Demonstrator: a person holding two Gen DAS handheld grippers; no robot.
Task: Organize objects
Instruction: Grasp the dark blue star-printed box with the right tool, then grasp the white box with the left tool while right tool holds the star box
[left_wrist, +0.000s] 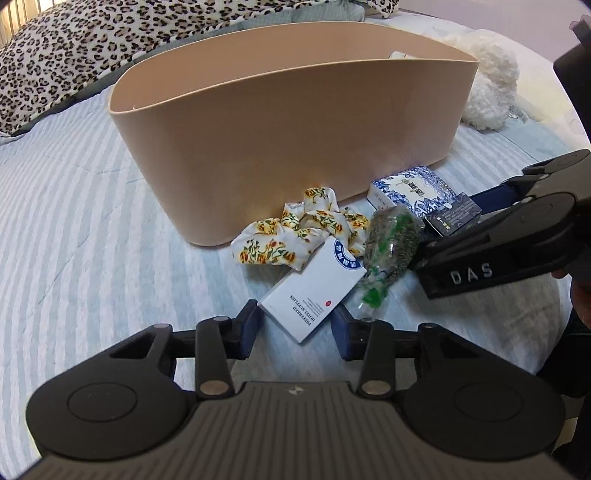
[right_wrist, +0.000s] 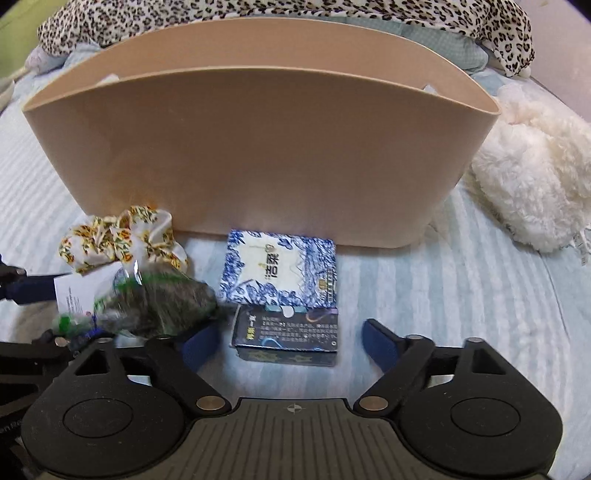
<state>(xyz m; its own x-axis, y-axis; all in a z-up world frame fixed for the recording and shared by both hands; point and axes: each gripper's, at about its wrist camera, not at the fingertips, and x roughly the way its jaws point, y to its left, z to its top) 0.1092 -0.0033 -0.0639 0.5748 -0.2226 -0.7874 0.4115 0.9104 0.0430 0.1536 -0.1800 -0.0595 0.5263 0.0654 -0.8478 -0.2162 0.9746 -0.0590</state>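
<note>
The left gripper (left_wrist: 295, 325) stood wide open and held nothing, its blue pads either side of the near end of a white card box (left_wrist: 314, 291) that lay flat on the striped bedcover (left_wrist: 92, 221). The right gripper (right_wrist: 290, 341) was likewise spread and empty, its fingers flanking a small dark box (right_wrist: 286, 338) without touching it, as far as could be told. Just beyond that lay a blue-and-white patterned box (right_wrist: 279, 269), and to its left a crinkly clear packet of green-grey stuff (right_wrist: 162, 302) rested partly on the white box, with a floral scrunchie (right_wrist: 122, 236) nearest the wall of the tan bin (right_wrist: 258, 155). A fluffy white toy (right_wrist: 535, 184) sat to the right of the bin. The step looked like the approach to two pickups, with no grasp yet made. Next, each claw would probably need to close squarely on its box, lift clear of the packet, and carry over the tall rim.
</note>
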